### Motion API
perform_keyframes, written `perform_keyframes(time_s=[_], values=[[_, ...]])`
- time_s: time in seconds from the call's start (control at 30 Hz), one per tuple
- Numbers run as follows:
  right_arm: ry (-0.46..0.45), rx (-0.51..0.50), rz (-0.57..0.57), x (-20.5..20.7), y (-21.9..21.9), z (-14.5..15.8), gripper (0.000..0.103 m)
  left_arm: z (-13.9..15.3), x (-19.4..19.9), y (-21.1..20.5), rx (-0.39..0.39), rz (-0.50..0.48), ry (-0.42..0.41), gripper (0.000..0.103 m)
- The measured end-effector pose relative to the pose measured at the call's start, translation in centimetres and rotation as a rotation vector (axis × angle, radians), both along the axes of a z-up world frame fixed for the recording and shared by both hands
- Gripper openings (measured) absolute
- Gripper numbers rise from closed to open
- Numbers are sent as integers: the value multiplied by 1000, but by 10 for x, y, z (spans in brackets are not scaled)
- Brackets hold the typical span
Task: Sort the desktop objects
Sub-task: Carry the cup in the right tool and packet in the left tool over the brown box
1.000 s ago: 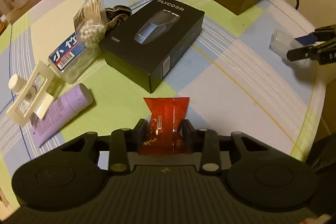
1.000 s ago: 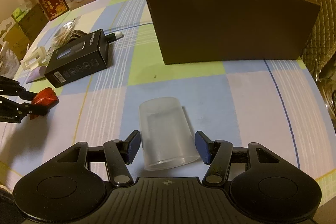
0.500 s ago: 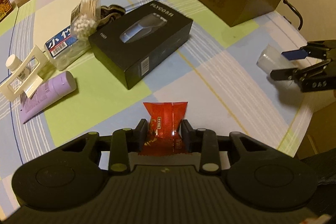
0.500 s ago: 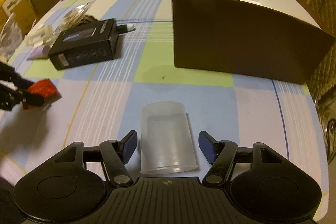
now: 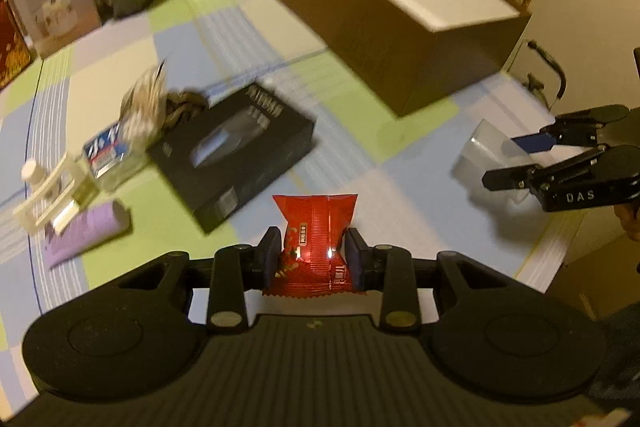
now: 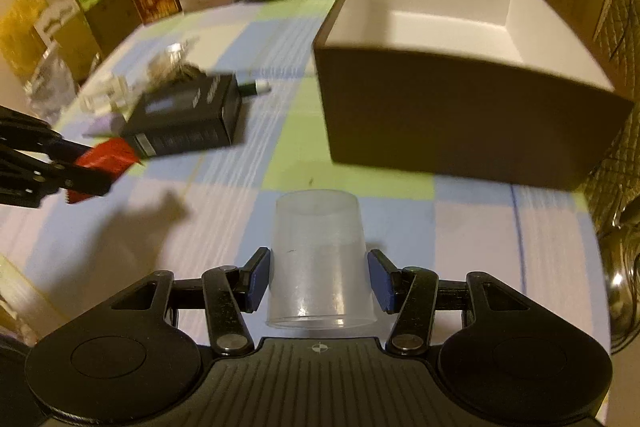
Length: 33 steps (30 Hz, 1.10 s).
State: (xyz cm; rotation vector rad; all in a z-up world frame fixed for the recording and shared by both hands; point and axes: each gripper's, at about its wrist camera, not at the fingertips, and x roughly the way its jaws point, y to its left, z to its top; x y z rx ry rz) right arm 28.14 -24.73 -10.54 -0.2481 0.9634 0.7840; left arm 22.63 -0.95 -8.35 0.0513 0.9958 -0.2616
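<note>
- My left gripper [image 5: 312, 253]: clamped on a red crinkled foil snack packet [image 5: 314, 239], held clear of the table; prob. carried so it can go in the box.
- Packet: long axis runs along the fingers, crimped end pointing fwd.
- My right gripper [image 6: 318, 281]: jaws closing round a clear frosted plastic cup [image 6: 318, 259]; pads beside its walls, can't tell if they press yet.
- Cup lies on its side on the checked tablecloth [image 6: 460, 227], rim toward me, base toward the open brown box w/ white inside [image 6: 460, 115].
</note>
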Motion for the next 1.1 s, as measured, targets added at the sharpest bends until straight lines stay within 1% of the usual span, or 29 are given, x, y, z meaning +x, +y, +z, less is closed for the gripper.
perform_keyframes(time_s=[0.1, 0.3, 0.4, 0.53, 0.63, 0.7, 0.8, 0.93, 1.03, 1.1], values=[[-8, 35, -1, 6, -12, 17, 50, 14, 10, -18, -23, -2, -38, 29], [-39, 117, -24, 26, -44, 53, 50, 40, 36, -61, -58, -47, -104, 29], [-63, 149, -38, 46, -57, 69, 50, 51, 54, -84, -68, -67, -130, 29], [-115, 162, -42, 79, -66, 87, 50, 63, 85, -118, -66, -85, -159, 29], [-142, 166, -35, 107, -68, 96, 50, 69, 110, -139, -65, -94, -172, 29], [-160, 149, -25, 126, -64, 97, 50, 70, 126, -151, -72, -101, -171, 29], [-171, 116, 14, 155, -56, 94, 50, 65, 152, -164, -71, -102, -148, 29], [-170, 32, 75, 183, -49, 80, 50, 52, 183, -175, -54, -110, -106, 29], [-162, -32, 121, 200, -42, 65, 50, 40, 202, -180, -27, -127, -67, 29], [-152, -55, 148, 208, -40, 56, 50, 31, 211, -183, -3, -136, -41, 29]])
